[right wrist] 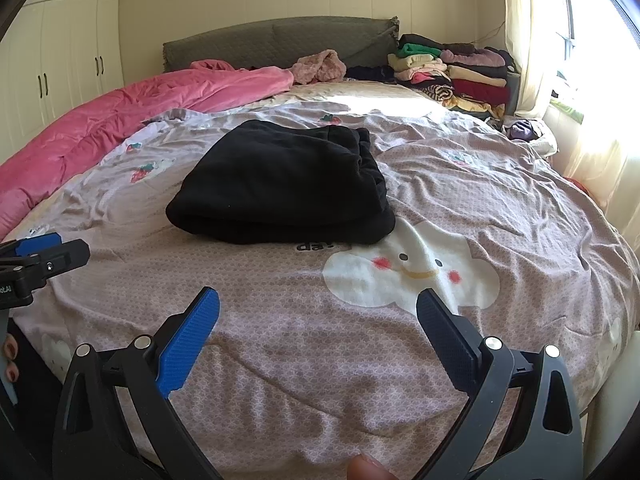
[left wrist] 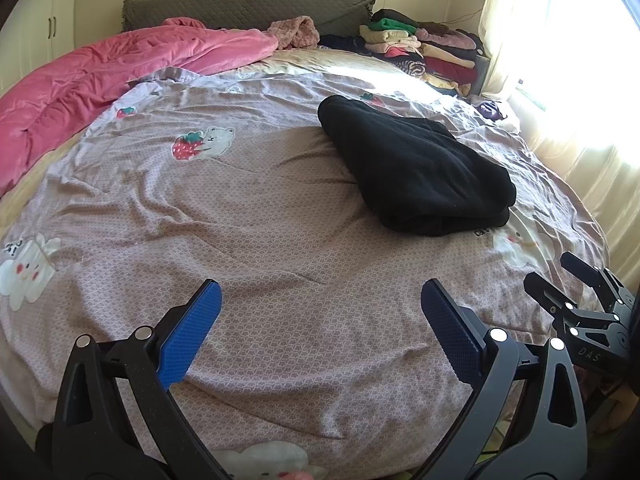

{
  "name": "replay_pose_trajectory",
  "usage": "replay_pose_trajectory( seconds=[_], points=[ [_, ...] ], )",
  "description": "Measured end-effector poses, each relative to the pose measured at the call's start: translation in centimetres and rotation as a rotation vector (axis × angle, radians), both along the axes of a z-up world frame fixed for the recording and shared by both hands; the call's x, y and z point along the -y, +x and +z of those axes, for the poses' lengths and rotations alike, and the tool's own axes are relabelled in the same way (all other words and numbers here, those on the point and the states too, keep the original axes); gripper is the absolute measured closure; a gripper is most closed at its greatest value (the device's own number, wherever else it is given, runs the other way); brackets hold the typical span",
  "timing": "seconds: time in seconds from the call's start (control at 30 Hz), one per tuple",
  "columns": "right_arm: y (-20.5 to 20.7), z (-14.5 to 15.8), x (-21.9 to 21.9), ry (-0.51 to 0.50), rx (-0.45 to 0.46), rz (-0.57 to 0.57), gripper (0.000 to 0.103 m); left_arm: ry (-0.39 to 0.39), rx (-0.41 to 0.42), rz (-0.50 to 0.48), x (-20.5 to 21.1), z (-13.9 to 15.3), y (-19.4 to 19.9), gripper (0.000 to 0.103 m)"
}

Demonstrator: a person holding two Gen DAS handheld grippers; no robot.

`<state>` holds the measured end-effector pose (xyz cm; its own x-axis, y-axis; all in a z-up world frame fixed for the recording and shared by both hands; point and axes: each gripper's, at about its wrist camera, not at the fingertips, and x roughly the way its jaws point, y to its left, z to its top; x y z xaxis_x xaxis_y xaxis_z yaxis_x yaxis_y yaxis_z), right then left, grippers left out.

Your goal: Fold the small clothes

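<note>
A black garment (left wrist: 416, 168) lies folded in a thick bundle on the pink patterned bedsheet (left wrist: 260, 240); it also shows in the right wrist view (right wrist: 284, 188). My left gripper (left wrist: 320, 300) is open and empty, low over the sheet, well short of the garment and to its left. My right gripper (right wrist: 318, 306) is open and empty, hovering over the sheet in front of the garment. The right gripper also shows in the left wrist view (left wrist: 560, 276), and the left gripper shows at the left edge of the right wrist view (right wrist: 56, 250).
A pink duvet (left wrist: 100, 76) is bunched along the bed's left side. A stack of folded clothes (left wrist: 424, 48) sits at the far right corner by the grey headboard (left wrist: 248, 8). A curtained window (left wrist: 580, 80) is on the right. White wardrobes (right wrist: 60, 60) stand at left.
</note>
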<state>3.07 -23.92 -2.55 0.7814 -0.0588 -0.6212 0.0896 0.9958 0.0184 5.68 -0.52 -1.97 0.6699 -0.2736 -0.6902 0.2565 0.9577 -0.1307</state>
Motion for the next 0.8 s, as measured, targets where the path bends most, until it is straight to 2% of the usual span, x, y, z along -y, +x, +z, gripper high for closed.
replay_pose_trajectory(
  seconds=[0.8],
  points=[
    [0.08,-0.08,0.00,0.000,-0.003,-0.006,0.005,-0.005,0.001,-0.006,-0.04,0.07,-0.20,0.009]
  ],
)
